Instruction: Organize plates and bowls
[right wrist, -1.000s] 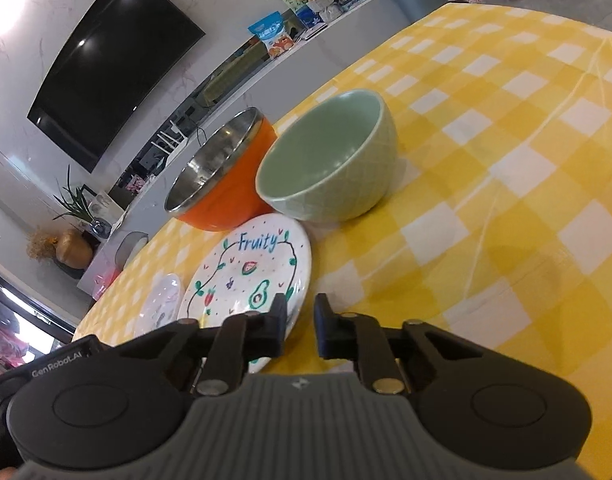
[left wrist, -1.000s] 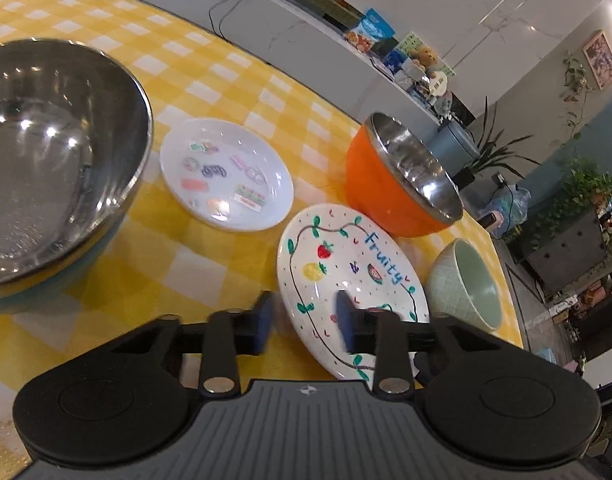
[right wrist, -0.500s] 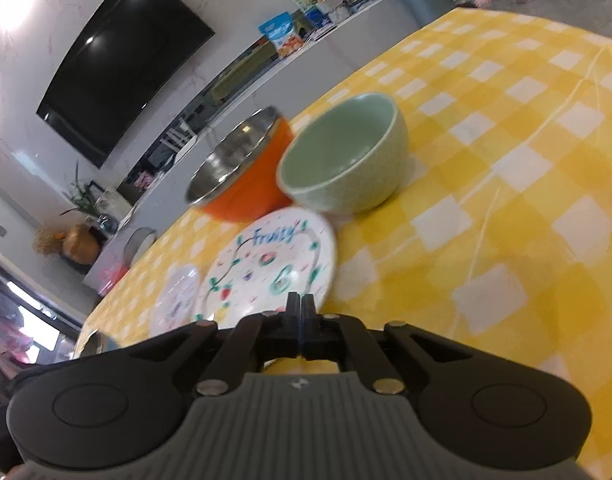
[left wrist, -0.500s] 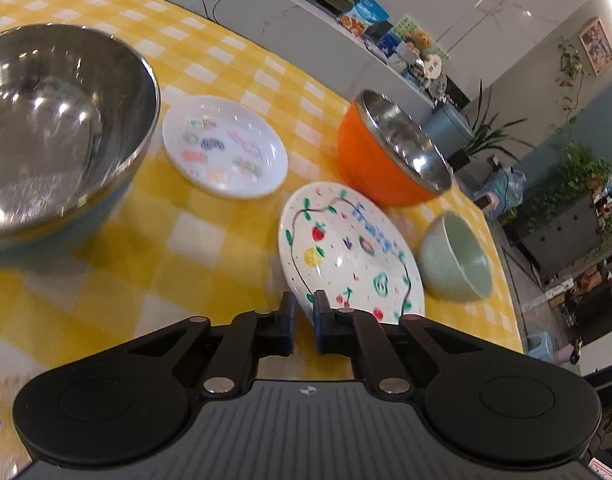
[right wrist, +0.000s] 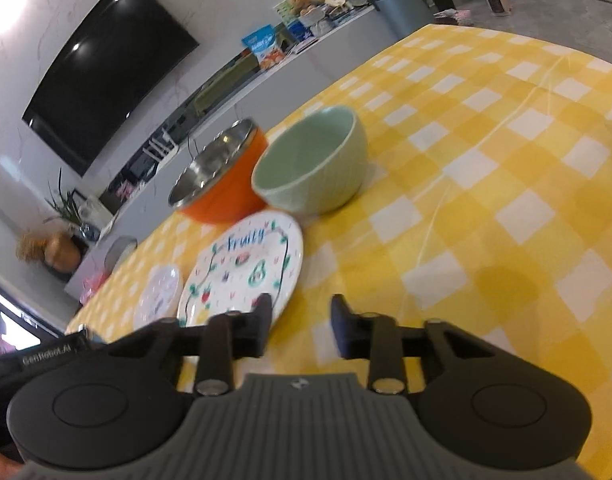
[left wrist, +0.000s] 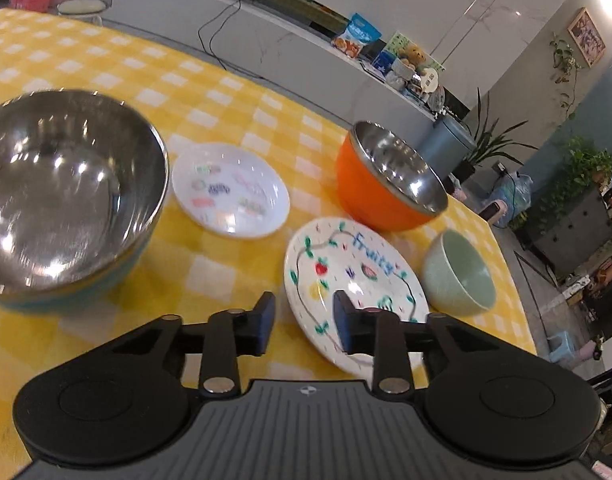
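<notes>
Left gripper (left wrist: pixel 300 324): partly open, just opened wider, holds nothing, above the near rim of the fruit plate (left wrist: pixel 346 276).
Right gripper (right wrist: pixel 300 326): partly open, just opened wider, empty, beside that plate.
Dishes: 2 plates and 3 bowls sit apart on the counter (right wrist: pixel 486 184), likely waiting to be stacked.
Green bowl (right wrist: pixel 310 168): touching the orange bowl (right wrist: pixel 222 184).
Steel bowl (left wrist: pixel 62 196): far left.
Room: lots of bare cloth on the right; counter edge is close behind the bowls.

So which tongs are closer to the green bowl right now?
Right, I'd judge. The right tongs hover open just short of the green bowl; the left tongs sit over the Fruity plate, bowl beyond it.
</notes>
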